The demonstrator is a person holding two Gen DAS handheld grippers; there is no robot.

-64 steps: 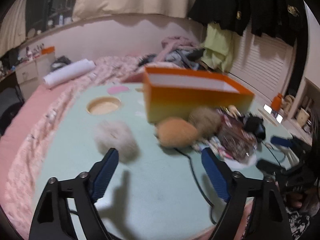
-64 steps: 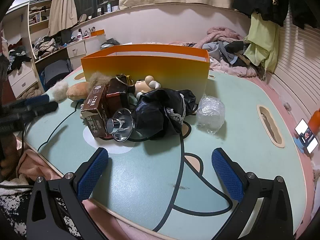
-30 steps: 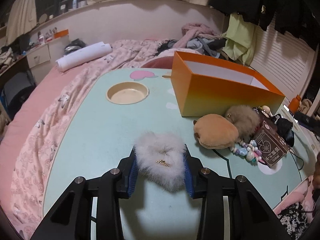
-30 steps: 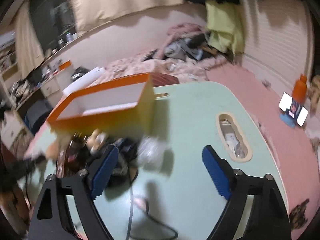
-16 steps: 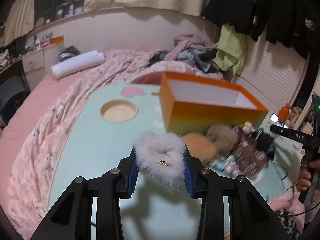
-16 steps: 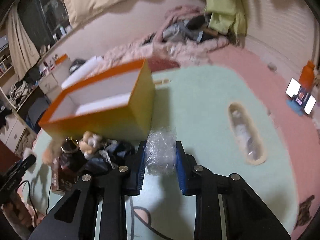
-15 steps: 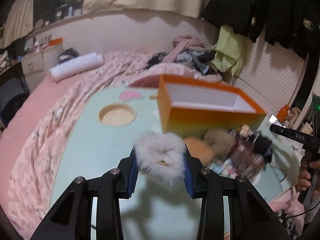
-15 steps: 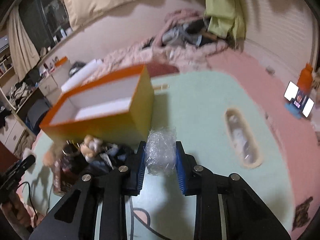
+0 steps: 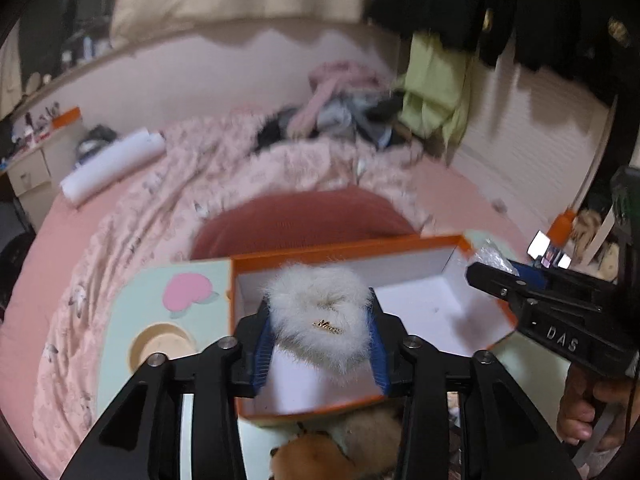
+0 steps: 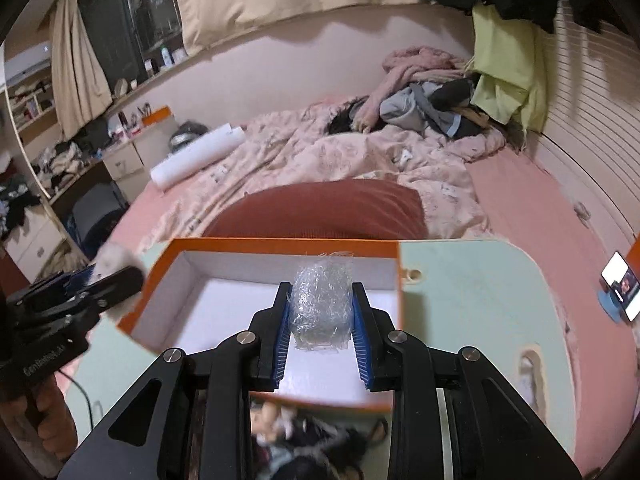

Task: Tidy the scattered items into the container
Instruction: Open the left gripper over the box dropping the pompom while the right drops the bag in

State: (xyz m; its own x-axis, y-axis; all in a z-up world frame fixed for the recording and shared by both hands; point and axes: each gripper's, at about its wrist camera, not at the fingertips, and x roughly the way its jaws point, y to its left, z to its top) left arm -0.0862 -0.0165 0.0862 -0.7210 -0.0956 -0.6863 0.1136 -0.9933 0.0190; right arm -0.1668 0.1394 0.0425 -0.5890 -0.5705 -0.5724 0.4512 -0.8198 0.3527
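Blurred toys (image 10: 316, 440) below the orange box (image 10: 256, 246) are hidden behind the claw's arms.

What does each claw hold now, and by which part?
The left claw, its jaws opening, has the white fluffy hair clip between its pads by the sides. The right claw grips the crumpled clear plastic wad by its sides.

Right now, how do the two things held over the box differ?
The fur puff is white, opaque and fluffy, with a small gold tag; the plastic wad is clear, crinkled and shiny. The puff sits in the left tool, whose jaws are opening; the wad is pinched in the right tool. Both hang over the orange box.
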